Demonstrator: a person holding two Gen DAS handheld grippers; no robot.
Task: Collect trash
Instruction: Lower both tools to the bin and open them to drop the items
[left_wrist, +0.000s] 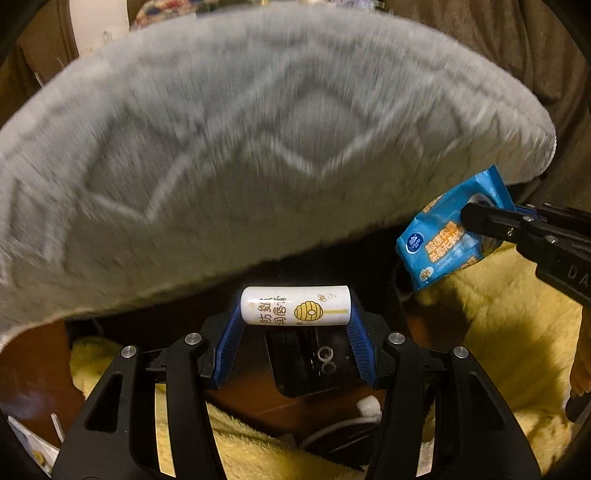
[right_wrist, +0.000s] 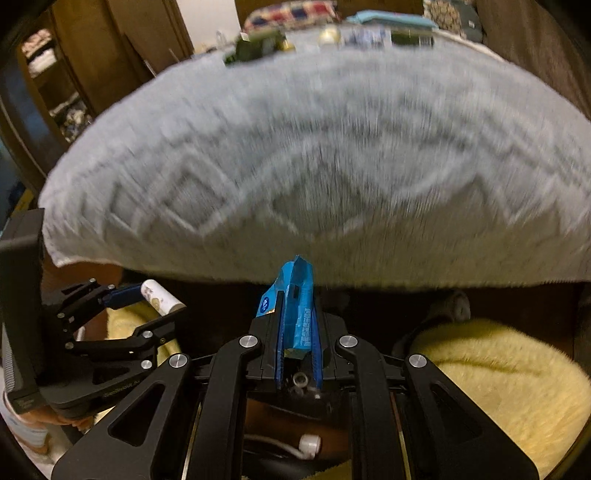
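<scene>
Below a grey patterned cushion (left_wrist: 258, 147), the left gripper (left_wrist: 295, 306) clamps a white tube (left_wrist: 295, 305) printed with a yellow beehive and Chinese characters. The right gripper (right_wrist: 297, 332) pinches a blue wipes packet (right_wrist: 295, 302) with orange Chinese lettering.

I count two grippers, my left gripper (left_wrist: 295, 308) and my right gripper (right_wrist: 297, 325). One white lip balm tube (left_wrist: 295, 305), one blue wet-wipe packet (left_wrist: 441, 236). One grey patterned pillow (left_wrist: 236, 147). Two yellow fluffy cushions (right_wrist: 498, 380) visible in right view. One white cable plug (right_wrist: 309, 444).
</scene>
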